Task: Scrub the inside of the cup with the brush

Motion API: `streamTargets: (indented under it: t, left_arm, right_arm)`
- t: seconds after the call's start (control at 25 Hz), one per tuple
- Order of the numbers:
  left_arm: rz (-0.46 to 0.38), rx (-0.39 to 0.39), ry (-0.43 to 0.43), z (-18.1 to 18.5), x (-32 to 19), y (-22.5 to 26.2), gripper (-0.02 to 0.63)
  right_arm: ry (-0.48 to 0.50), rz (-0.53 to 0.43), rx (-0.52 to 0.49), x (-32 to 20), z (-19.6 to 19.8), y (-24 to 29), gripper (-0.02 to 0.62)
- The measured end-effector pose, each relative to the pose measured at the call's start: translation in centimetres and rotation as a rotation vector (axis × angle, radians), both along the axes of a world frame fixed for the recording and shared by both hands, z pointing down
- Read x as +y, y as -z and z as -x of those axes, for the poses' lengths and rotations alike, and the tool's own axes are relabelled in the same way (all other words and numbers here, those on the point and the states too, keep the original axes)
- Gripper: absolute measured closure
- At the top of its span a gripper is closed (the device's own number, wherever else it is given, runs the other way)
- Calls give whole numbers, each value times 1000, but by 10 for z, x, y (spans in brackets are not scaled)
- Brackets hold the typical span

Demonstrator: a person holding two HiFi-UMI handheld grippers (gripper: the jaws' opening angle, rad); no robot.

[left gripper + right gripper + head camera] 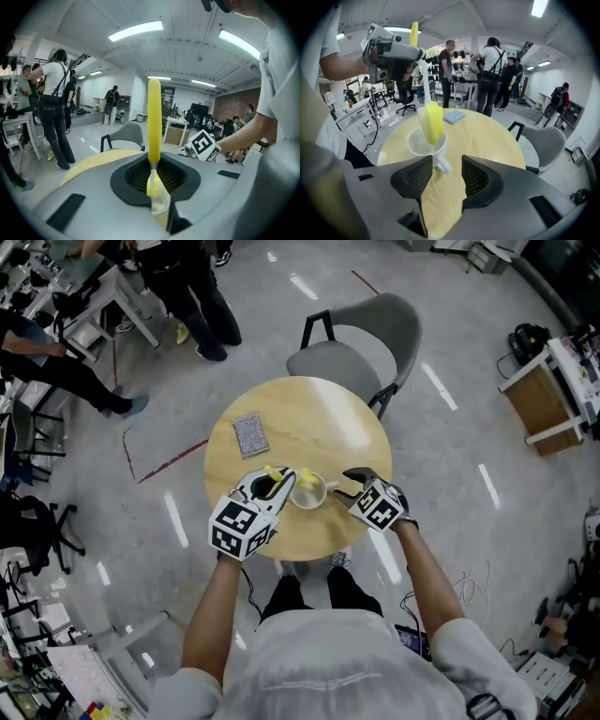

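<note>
White cup [414, 143] sits just ahead of the right gripper [443, 177], its handle between the spread jaws, ungripped. The left gripper [154, 182] pinches the yellow brush [432, 121], head inside the cup. Scrubbing now could skid or tip the loose cup.

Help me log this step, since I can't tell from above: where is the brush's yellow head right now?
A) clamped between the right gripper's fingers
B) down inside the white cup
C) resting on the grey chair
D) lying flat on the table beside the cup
B: the right gripper view shows the brush, held by the left gripper, with its yellow head dipping inside the rim of the white cup.
</note>
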State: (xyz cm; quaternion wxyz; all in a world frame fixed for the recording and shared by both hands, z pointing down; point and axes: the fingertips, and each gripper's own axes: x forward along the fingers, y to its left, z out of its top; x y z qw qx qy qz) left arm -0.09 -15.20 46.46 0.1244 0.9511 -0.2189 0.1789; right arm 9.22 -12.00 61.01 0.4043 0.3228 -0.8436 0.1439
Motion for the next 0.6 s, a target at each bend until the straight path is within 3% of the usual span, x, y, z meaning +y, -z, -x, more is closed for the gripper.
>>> streamTargets:
  t: [0.32, 0.44, 0.6]
  left_arm:
    - [57, -38, 67, -8, 7, -42, 558]
    - [63, -33, 84, -10, 6, -48, 558]
    - [64, -39, 101, -15, 8, -57, 557]
  right_arm:
    - [128, 71, 5, -1, 17, -54, 378]
    - [123, 48, 7, -5, 18, -61, 448]
    - [131, 32, -10, -1, 17, -61, 464]
